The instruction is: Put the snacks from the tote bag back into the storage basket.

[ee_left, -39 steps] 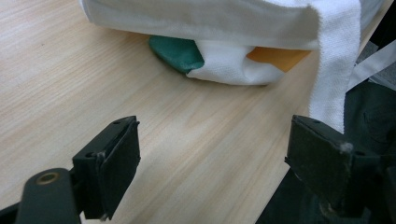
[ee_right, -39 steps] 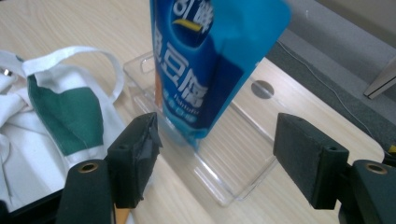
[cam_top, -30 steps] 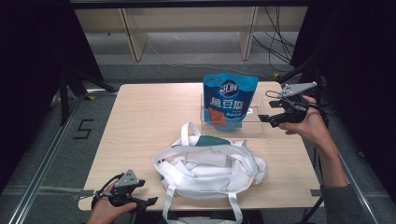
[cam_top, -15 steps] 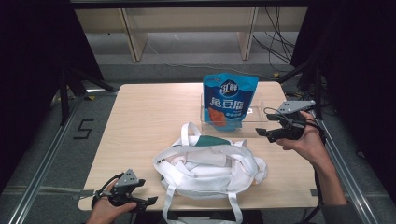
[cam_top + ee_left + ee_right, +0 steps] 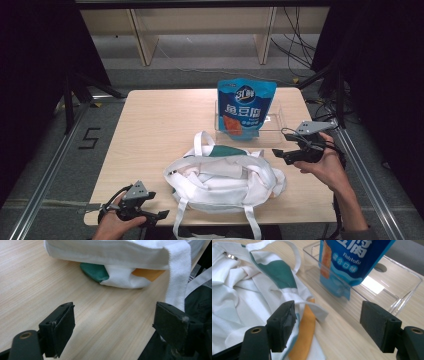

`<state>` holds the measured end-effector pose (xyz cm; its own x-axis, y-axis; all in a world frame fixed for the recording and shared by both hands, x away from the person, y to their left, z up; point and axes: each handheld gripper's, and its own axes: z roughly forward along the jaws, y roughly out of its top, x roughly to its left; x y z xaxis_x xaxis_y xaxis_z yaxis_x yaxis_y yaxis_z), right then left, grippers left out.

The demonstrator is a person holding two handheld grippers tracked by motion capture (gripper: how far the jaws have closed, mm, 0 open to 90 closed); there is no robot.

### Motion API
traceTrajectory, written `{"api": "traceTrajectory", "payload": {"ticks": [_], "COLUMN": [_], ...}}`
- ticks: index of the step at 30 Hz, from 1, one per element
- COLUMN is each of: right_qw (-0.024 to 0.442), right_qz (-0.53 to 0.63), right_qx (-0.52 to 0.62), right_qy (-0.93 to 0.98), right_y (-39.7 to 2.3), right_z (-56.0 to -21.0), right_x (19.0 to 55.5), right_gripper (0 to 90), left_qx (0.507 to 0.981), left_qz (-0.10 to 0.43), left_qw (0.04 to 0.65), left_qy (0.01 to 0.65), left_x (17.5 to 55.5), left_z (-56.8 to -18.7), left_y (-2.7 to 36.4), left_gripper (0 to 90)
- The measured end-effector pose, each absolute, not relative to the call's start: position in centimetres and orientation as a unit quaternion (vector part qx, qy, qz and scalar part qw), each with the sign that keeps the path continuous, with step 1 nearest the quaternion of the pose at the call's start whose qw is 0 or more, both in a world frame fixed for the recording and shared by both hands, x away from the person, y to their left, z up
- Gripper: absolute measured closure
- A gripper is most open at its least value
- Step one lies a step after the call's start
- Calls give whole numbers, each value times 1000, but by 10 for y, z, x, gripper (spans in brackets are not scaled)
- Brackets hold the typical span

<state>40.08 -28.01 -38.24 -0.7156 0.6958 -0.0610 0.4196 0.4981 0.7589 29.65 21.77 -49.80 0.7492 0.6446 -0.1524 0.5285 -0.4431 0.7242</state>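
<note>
While both your claws gape empty, the bench carries a white tote bag just inward of your right claw; beyond it a blue snack pouch stands in a clear tray; your left claw risks snagging a strap; reaching carelessly could topple the pouch.

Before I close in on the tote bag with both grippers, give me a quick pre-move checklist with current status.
1. Left gripper open: ok, jaws apart with nothing between them.
2. Right gripper open: ok, jaws wide, nothing held.
3. Tote bag flat on the table, within both grippers' reach: ok.
4. Bag mouth open enough to load: cannot tell, fabric lies crumpled.
5. Fish tofu pouch upright in the clear tray: ok, leaning slightly.
6. Bag strap clear of left jaws: not ok, it hangs right beside one jaw.
</note>
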Motion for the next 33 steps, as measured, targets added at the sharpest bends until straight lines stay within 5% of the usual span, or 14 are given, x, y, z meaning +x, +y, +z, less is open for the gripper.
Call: {"api": "traceTrajectory", "payload": {"ticks": [33], "right_qw": [187], "right_qz": [360], "right_qx": [364], "right_qy": [838], "right_y": [-296], "right_z": [-430], "right_x": [340], "right_gripper": [277], "left_qx": [832], "left_qz": [84], "left_qw": [409], "left_qy": [364], "left_x": [291], "left_z": [-500], "left_y": [221], "left_gripper": [166]}}
